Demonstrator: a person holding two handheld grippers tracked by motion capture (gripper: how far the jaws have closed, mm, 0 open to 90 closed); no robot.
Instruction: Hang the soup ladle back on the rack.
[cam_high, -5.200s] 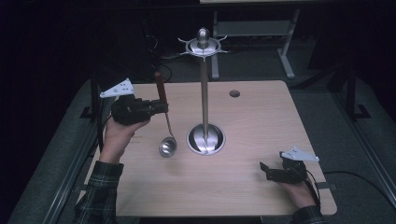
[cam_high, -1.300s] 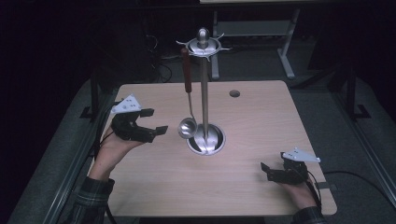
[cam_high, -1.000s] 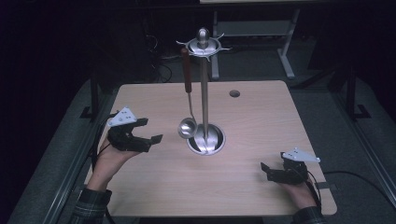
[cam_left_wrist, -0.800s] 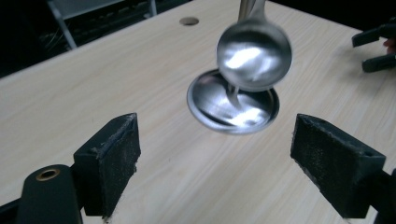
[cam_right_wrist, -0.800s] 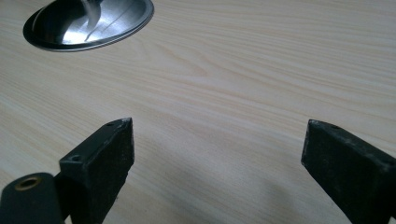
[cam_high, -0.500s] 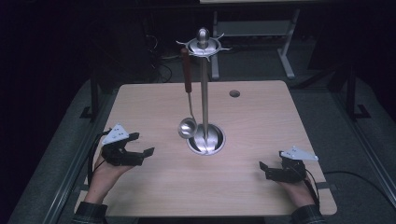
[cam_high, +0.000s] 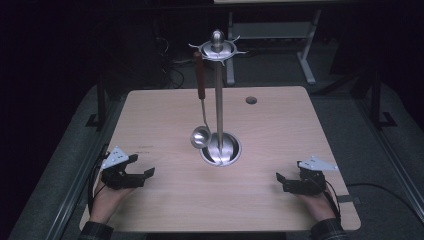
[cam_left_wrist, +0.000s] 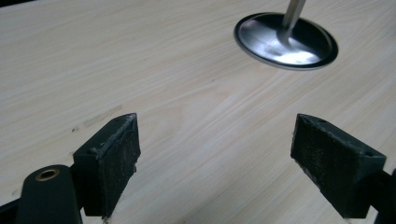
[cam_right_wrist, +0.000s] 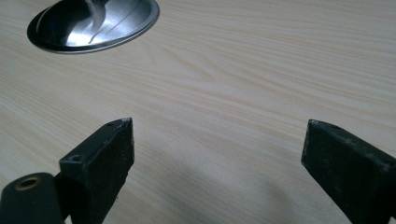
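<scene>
Pale wood-grain desk, wide bare room round the centre. Left gripper near front-left corner, right gripper near front-right, both w/ jaws spread, empty. Steel ladle, brown handle, hangs from the polished stand mid-desk.

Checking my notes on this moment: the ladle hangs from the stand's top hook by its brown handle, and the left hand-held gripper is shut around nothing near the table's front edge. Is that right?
Not quite. The left hand-held gripper is open: the left gripper view shows its jaws wide apart over bare table. The rest holds: in the high view the ladle hangs from the stand by its brown handle, and that gripper holds nothing near the front edge.
</scene>
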